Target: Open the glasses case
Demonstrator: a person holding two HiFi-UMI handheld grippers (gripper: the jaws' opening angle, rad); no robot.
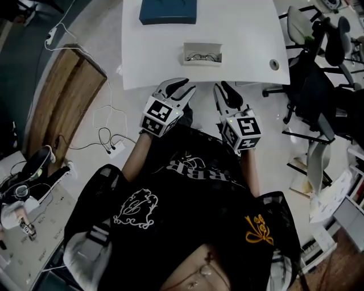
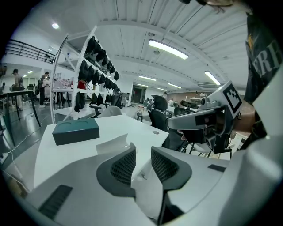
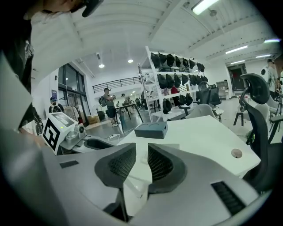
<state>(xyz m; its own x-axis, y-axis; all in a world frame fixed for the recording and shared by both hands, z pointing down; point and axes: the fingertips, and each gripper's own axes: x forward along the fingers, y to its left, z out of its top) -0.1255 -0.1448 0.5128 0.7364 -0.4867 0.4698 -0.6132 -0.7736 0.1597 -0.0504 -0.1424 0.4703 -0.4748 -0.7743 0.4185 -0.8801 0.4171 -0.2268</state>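
Glasses case (image 1: 202, 54) lies open at twelve o'clock. Left gripper (image 1: 178, 86) and right gripper (image 1: 223, 87) hover, jaws slightly apart, empty.

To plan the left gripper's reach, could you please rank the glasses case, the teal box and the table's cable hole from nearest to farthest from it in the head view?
From the left gripper:
1. Glasses case, just ahead, slightly right.
2. Teal box, farther back, roughly straight ahead.
3. Cable hole, far off to the right.
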